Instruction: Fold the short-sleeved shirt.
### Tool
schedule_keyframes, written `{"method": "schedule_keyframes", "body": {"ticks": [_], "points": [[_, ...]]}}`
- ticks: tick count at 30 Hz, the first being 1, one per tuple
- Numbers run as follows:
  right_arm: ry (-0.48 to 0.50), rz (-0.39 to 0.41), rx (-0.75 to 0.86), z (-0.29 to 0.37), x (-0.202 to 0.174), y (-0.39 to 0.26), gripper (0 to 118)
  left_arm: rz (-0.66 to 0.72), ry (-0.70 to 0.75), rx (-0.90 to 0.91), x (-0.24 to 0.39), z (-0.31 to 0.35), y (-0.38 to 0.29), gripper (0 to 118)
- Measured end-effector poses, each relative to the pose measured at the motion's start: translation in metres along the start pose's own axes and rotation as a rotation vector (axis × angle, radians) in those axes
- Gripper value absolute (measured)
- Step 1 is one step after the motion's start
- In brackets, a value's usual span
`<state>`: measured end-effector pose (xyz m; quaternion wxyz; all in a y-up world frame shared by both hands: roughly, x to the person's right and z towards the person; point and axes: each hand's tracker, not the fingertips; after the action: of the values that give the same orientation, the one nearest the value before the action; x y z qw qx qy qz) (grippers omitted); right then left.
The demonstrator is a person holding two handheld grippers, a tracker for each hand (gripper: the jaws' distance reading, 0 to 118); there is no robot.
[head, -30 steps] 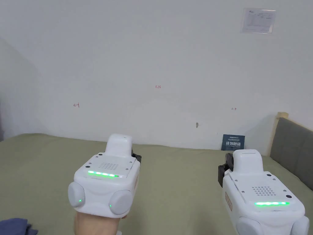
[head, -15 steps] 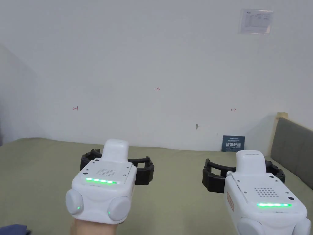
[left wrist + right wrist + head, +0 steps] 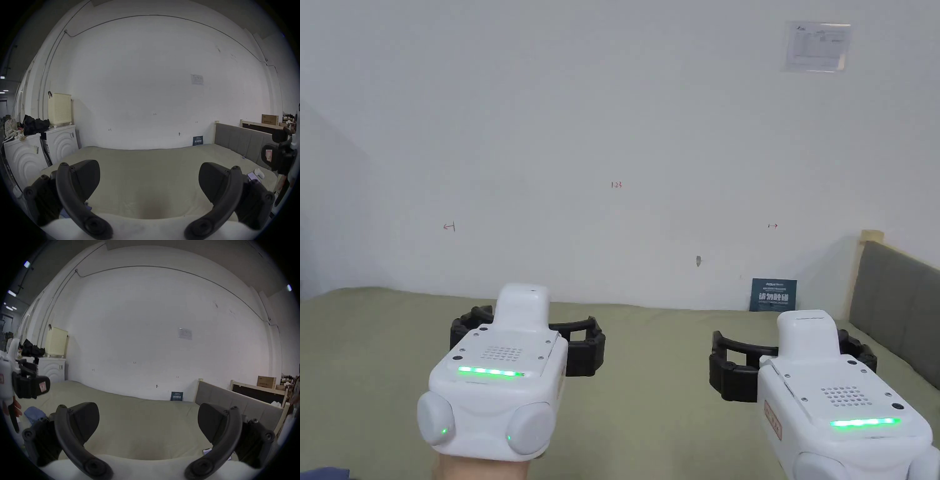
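Observation:
A crumpled blue garment (image 3: 34, 413), apparently the shirt, lies on the olive-green bed sheet (image 3: 650, 350) near its front left; a sliver of it shows at the head view's bottom-left corner (image 3: 319, 473). My left gripper (image 3: 526, 337) hovers above the bed, to the right of the garment, with jaws spread wide and nothing between them (image 3: 148, 183). My right gripper (image 3: 794, 359) hangs level with it further right, also open and empty (image 3: 147, 423). Neither gripper touches cloth.
A grey headboard (image 3: 894, 300) borders the bed on the right, a white wall stands behind. A phone (image 3: 253, 177) and a white sock (image 3: 259, 173) lie near the bed's right side. Washing machines (image 3: 60, 144) with a cream basket (image 3: 59, 110) stand to the left.
Both grippers' jaws went from shut a second ago to spread wide, and they stay wide. The left gripper has drifted slightly left; the view has shifted a little.

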<state>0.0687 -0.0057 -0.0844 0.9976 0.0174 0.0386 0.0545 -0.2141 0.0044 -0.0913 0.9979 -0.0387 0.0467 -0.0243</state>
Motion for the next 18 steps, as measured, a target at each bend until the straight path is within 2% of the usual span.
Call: {"method": "schedule_keyframes", "body": {"ticks": [5, 8, 10, 12, 14, 15, 18], "points": [[0.009, -0.096, -0.046, -0.003, 0.007, 0.005, 118, 0.014, -0.013, -0.023, -0.004, 0.002, -0.001, 118], [0.005, -0.111, -0.116, -0.005, 0.006, 0.011, 118, 0.011, -0.013, -0.023, -0.005, 0.006, 0.002, 118], [-0.031, -0.121, -0.119, -0.005, 0.006, 0.013, 118, 0.017, -0.022, -0.029, -0.005, 0.007, 0.004, 118], [-0.059, -0.118, -0.133, -0.005, 0.003, 0.016, 118, 0.012, -0.020, -0.028, -0.005, 0.007, 0.004, 118], [-0.025, -0.099, -0.094, -0.002, 0.005, 0.016, 118, 0.006, -0.021, -0.030, -0.005, 0.008, 0.005, 118], [-0.009, -0.075, -0.082, -0.001, 0.005, 0.017, 118, 0.005, -0.025, -0.032, -0.006, 0.008, 0.006, 118], [-0.052, 0.006, -0.078, 0.002, -0.002, 0.019, 118, 0.011, -0.023, -0.047, -0.005, 0.009, 0.007, 118]]}}
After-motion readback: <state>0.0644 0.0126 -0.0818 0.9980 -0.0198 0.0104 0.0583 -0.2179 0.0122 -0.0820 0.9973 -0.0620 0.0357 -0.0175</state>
